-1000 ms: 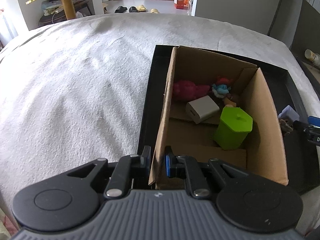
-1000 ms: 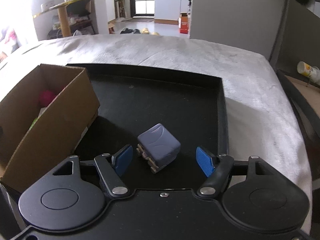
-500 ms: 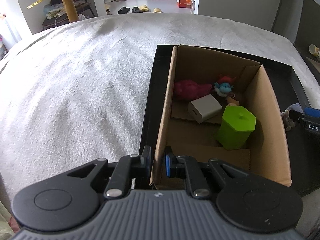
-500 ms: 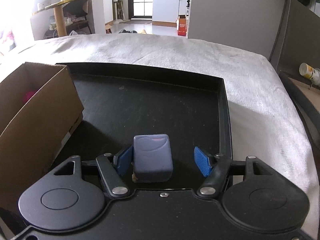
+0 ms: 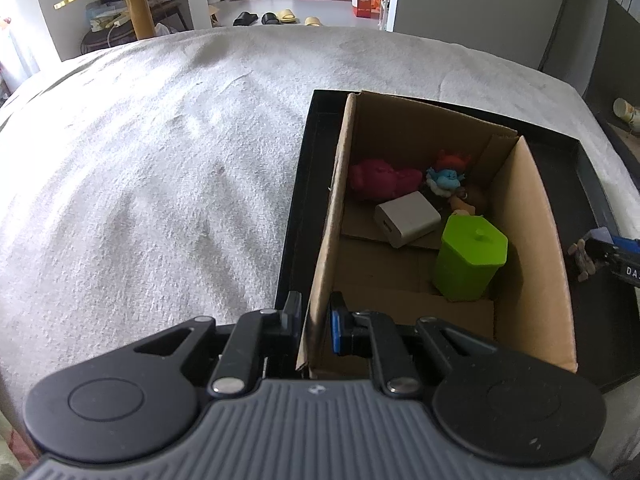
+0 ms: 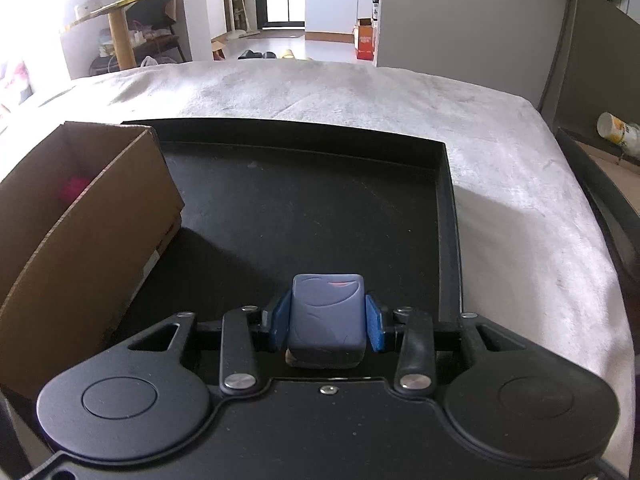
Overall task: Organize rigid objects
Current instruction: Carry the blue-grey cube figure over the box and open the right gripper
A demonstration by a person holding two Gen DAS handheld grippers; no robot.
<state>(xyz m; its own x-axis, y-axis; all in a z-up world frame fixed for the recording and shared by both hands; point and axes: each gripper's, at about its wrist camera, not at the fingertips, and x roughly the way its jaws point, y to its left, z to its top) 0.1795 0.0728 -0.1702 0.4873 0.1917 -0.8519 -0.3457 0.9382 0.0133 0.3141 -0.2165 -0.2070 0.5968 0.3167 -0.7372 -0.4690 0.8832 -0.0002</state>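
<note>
My right gripper (image 6: 327, 323) is shut on a blue-grey cube-shaped toy (image 6: 327, 318) and holds it over the black tray (image 6: 312, 204). My left gripper (image 5: 314, 322) is shut on the near left wall of the cardboard box (image 5: 326, 240), which stands in the tray's left part (image 5: 298, 208). Inside the box lie a green lidded container (image 5: 470, 256), a white charger block (image 5: 406, 218), a pink toy (image 5: 380, 178) and a blue troll figure (image 5: 446, 174). The box also shows at the left of the right wrist view (image 6: 80, 232).
The tray rests on a white blanket-covered surface (image 5: 160, 160). The right gripper's tip with the toy shows at the right edge of the left wrist view (image 5: 600, 250). A dark rail and a cup (image 6: 618, 132) are off the right side.
The right fingers closed onto the blue-grey toy, which turned square between them and is now gripped. The left gripper stayed clamped on the box wall.
</note>
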